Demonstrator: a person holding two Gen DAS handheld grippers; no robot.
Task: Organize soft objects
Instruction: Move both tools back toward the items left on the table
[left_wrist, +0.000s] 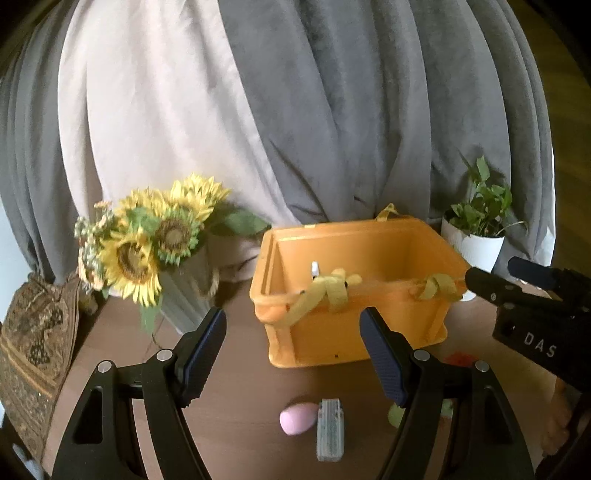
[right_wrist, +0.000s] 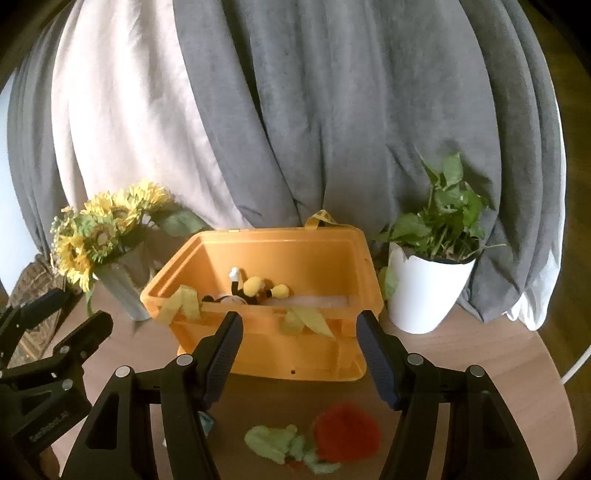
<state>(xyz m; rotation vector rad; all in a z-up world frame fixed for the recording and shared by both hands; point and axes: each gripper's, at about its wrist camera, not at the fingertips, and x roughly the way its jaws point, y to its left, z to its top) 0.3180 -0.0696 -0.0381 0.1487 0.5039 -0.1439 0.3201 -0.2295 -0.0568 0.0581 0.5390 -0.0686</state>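
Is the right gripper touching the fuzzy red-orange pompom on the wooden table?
Apart. The right wrist view shows the right gripper open and empty, with the fuzzy red-orange pompom lying on the table between and below its fingers.

Left wrist cam: looks fwd and slightly down along own fingers, close over wooden table, orange bin ahead-right. Right wrist cam: same tilt, bin dead ahead. Shared: bin, sunflowers, potted plant, curtains.
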